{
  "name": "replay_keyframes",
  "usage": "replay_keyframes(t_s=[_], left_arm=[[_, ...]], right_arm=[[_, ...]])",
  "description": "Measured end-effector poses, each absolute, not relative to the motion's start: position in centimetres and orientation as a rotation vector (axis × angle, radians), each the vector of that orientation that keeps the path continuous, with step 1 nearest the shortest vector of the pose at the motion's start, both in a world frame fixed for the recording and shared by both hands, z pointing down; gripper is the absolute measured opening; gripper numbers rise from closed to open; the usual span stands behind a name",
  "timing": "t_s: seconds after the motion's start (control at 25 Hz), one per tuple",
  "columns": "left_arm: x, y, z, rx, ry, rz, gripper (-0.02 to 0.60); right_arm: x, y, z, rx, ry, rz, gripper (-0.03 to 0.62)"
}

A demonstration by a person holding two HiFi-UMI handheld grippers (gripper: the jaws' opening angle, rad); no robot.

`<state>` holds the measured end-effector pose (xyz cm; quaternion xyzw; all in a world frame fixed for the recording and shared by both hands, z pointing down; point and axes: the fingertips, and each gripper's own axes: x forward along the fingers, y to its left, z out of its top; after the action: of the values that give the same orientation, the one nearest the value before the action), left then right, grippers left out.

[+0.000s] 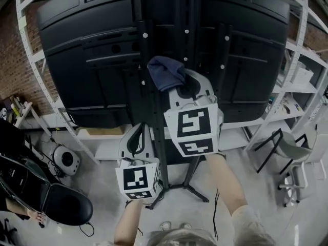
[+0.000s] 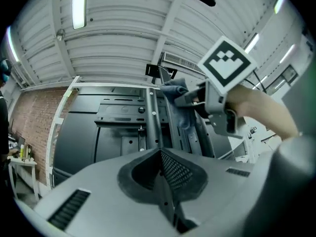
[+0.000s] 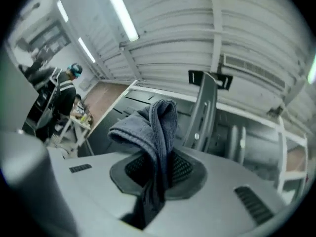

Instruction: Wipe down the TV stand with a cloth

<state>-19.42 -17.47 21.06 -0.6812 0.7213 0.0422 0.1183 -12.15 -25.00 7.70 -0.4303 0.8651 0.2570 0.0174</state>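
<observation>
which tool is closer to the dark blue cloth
Right. The right tool is shut on the dark blue cloth; the left tool is lower and to the left, shut, clear of it.

We see the TV stand [image 1: 160, 137] in the middle, and the TV [image 1: 92, 60] hangs behind its posts. The cloth [image 1: 166, 72] lies against a post, in the right gripper [image 1: 180, 88]. The left gripper [image 1: 137, 137] is nearer, to the lower left. A shelving rack [image 1: 302, 70] stands far right, with a chair [image 1: 300, 152] before it.
</observation>
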Motion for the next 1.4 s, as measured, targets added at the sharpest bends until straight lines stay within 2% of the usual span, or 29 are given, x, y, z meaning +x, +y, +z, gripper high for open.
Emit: replay_keyframes(t_s=[0.28,0.4,1.4], left_arm=[[-21.1,-16.3,18.6,-1.951,2.063,0.119,0.014],[-22.0,-15.9,18.6,-1.941,2.077,0.133,0.015],[-24.3,-16.4,20.9,-1.963,2.153,0.198,0.015]], right_arm=[[-17.1,-25.7,-2.4,-1.719,2.254,1.79,0.057],[-18.3,-26.2,-3.4,-1.816,2.074,2.032,0.058],[-21.6,-26.2,3.9,-1.661,2.272,2.211,0.057]])
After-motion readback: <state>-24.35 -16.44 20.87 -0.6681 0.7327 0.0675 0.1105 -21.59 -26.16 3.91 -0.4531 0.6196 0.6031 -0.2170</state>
